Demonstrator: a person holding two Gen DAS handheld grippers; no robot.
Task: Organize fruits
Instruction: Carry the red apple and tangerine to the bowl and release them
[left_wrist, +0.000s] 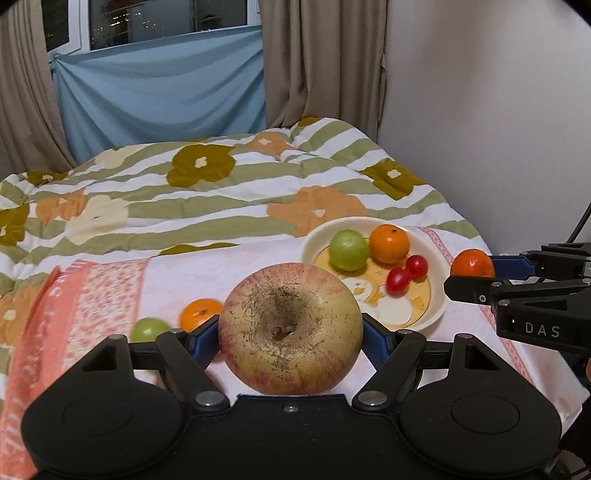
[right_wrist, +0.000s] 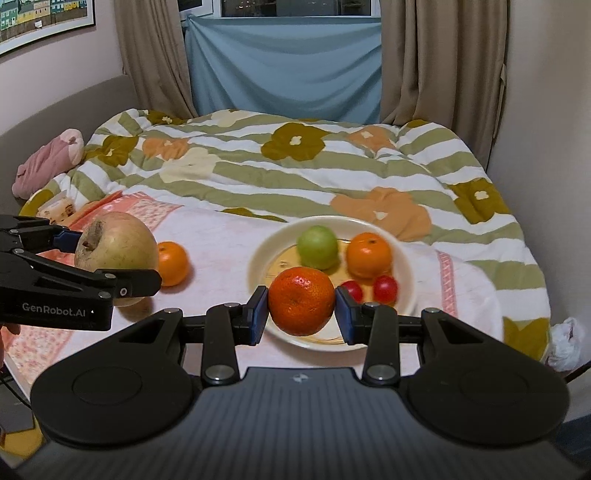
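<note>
My left gripper (left_wrist: 290, 332) is shut on a large red-yellow apple (left_wrist: 290, 328), held above the pink cloth; it also shows in the right wrist view (right_wrist: 116, 251). My right gripper (right_wrist: 301, 306) is shut on a dark orange tangerine (right_wrist: 301, 299), held over the near rim of the cream plate (right_wrist: 258, 254). The plate (left_wrist: 439, 288) holds a green fruit (left_wrist: 348, 250), an orange (left_wrist: 389, 243) and two red cherry tomatoes (left_wrist: 406, 273). A loose orange (left_wrist: 199, 314) and a small green fruit (left_wrist: 149, 329) lie on the cloth left of the plate.
The pink patterned cloth (right_wrist: 214, 236) lies over a striped floral quilt (right_wrist: 295, 166) on a bed. A wall runs along the right, curtains and a blue sheet (right_wrist: 284, 70) at the back. A pink bundle (right_wrist: 48, 162) sits far left, a white bag (right_wrist: 563, 343) at right.
</note>
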